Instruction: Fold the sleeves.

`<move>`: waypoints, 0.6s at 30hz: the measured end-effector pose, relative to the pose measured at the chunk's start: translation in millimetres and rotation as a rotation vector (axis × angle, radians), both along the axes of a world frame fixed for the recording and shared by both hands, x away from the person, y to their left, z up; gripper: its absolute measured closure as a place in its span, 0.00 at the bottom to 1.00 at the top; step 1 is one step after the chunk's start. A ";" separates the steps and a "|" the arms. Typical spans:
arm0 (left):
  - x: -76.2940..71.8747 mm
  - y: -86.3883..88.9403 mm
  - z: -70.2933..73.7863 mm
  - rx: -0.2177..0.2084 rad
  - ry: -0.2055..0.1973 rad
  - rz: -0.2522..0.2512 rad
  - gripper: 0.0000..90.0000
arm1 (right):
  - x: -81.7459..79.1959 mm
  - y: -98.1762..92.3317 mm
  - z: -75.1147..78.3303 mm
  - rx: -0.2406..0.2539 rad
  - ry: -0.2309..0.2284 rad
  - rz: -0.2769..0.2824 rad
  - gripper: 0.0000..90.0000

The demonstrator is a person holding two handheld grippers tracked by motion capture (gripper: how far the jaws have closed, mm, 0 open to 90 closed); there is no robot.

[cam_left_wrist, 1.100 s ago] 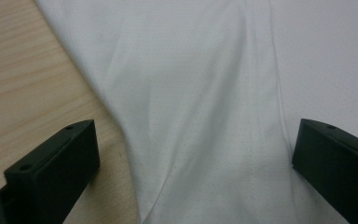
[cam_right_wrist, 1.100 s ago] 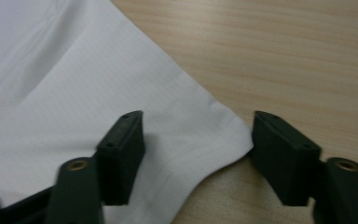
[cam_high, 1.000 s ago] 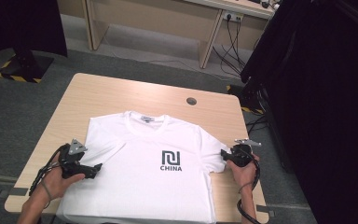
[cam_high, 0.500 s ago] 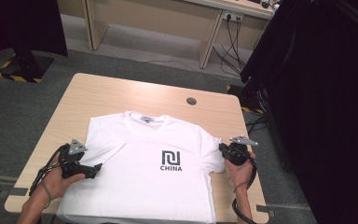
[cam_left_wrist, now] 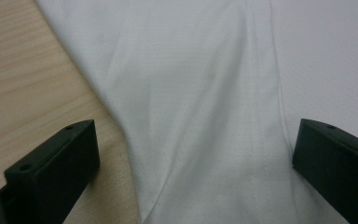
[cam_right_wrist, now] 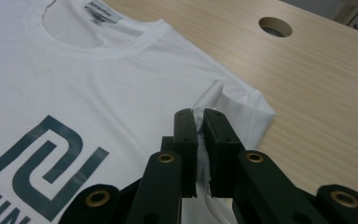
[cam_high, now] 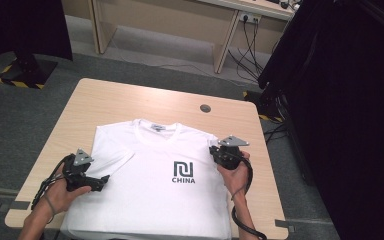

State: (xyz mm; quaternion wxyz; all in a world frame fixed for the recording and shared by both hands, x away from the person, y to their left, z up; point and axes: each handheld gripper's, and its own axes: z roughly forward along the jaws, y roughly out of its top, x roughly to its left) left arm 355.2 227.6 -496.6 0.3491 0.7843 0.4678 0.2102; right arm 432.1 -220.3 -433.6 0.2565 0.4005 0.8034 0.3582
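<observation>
Right gripper (cam_right_wrist: 198, 123) fingers clenched on shirt (cam_high: 155, 170) sleeve, pinched cloth hidden; bare counter (cam_right_wrist: 317, 93) beyond. Left gripper (cam_left_wrist: 191, 154) fingers released, straddling other sleeve.

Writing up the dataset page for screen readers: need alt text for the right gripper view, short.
The right gripper is shut on a pinched fold of the sleeve of a white cotton T-shirt that lies flat on a light wooden table. Part of a dark printed logo shows at lower left, the neck label at the top, and a round cable hole in the table beyond.
</observation>
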 end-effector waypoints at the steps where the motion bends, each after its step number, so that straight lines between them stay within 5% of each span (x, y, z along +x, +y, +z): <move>1: 0.0 0.0 0.0 0.000 0.000 0.000 0.00 | 0.6 3.4 -1.4 -0.007 0.005 0.006 0.93; 5: 0.0 0.0 0.0 0.000 0.000 0.000 0.00 | 3.6 15.5 -10.8 -0.023 0.028 0.037 0.89; 9: 0.0 0.0 0.0 0.000 0.000 0.000 0.00 | 4.4 14.1 -15.5 0.003 0.063 0.029 0.69; 14: 0.0 0.0 0.0 0.000 0.000 0.000 0.00 | -5.3 -23.6 -3.5 0.045 0.067 -0.025 0.65; 18: 0.0 0.0 0.1 0.001 0.001 0.000 0.00 | -11.6 -49.8 -11.3 0.043 0.106 -0.070 0.63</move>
